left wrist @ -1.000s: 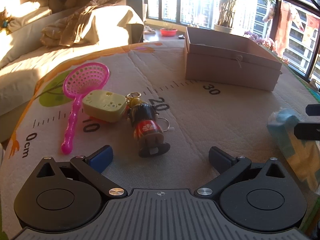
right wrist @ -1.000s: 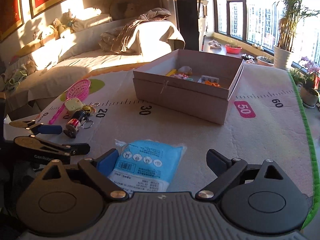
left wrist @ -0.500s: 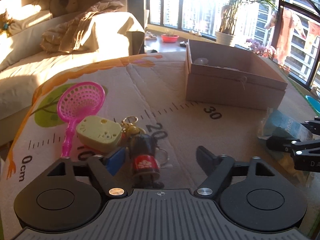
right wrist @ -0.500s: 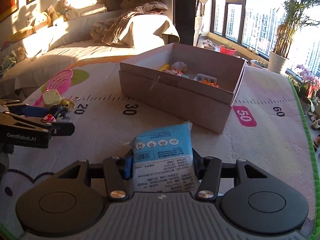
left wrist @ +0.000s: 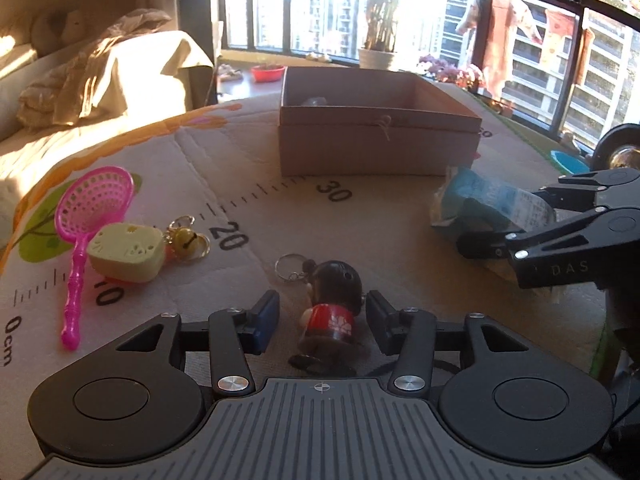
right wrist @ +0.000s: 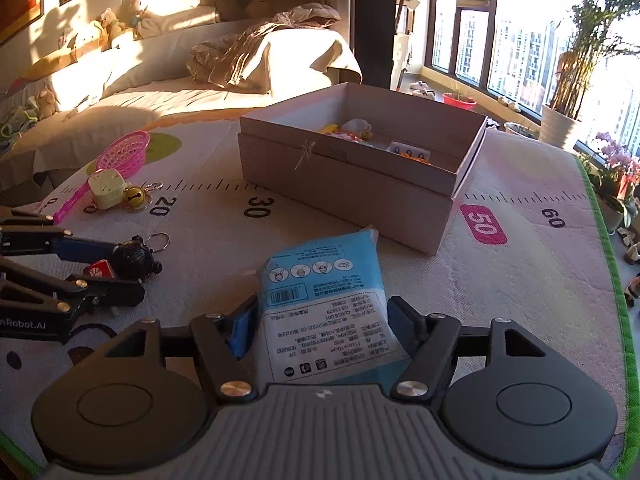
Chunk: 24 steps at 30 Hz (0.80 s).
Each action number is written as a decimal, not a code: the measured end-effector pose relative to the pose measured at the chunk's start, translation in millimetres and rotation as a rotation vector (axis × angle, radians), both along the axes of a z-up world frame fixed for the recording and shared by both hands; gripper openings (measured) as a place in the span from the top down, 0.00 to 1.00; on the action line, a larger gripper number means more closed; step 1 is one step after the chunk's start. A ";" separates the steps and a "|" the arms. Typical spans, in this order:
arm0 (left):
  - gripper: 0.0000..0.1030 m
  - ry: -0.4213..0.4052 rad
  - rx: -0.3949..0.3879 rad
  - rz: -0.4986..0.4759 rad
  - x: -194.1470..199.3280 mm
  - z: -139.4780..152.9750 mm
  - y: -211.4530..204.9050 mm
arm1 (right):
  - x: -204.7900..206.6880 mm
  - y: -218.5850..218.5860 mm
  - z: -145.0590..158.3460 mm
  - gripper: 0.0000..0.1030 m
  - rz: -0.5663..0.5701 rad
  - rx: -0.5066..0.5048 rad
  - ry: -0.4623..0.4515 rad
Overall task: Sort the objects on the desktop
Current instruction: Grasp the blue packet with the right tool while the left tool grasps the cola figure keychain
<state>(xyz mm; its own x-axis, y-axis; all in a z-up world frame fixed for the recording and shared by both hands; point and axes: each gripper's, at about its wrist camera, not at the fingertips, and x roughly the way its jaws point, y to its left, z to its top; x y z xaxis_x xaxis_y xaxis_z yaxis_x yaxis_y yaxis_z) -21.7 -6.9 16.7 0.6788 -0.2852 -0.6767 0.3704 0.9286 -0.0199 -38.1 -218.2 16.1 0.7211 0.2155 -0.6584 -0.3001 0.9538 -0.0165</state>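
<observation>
A small doll keyring (left wrist: 331, 312) with black hair and a red body lies on the mat between the fingers of my left gripper (left wrist: 322, 318), which stand a little apart from it on each side. It also shows in the right wrist view (right wrist: 128, 260). My right gripper (right wrist: 320, 322) is shut on a blue tissue packet (right wrist: 326, 300) and holds it tilted up off the mat; the packet also shows in the left wrist view (left wrist: 488, 204). An open cardboard box (right wrist: 360, 176) with several items inside stands beyond.
A pink toy strainer (left wrist: 90, 220), a pale yellow block (left wrist: 126, 252) and a gold bell keyring (left wrist: 186, 238) lie at the left of the ruler-print mat (left wrist: 360, 216). A sofa with blankets is behind; windows and plants to the right.
My left gripper has closed in around the doll and the doll has shifted away from the yellow block. My right gripper has shut on the tissue packet and lifted it.
</observation>
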 end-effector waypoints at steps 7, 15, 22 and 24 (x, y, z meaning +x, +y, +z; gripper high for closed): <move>0.64 0.028 0.038 -0.018 5.2 3.2 -7.8 | -14.3 4.5 11.1 0.49 0.065 -0.051 0.009; 0.65 -0.122 -0.015 -0.067 3.6 62.6 -21.7 | -18.0 -31.3 76.3 0.50 0.073 0.097 -0.062; 0.65 -0.294 -0.026 -0.138 68.2 102.6 -66.2 | 37.8 -55.1 126.9 0.50 -0.038 0.106 -0.229; 0.64 -0.285 -0.035 -0.144 102.3 95.6 -85.4 | 68.8 -55.0 125.7 0.50 -0.057 0.112 -0.211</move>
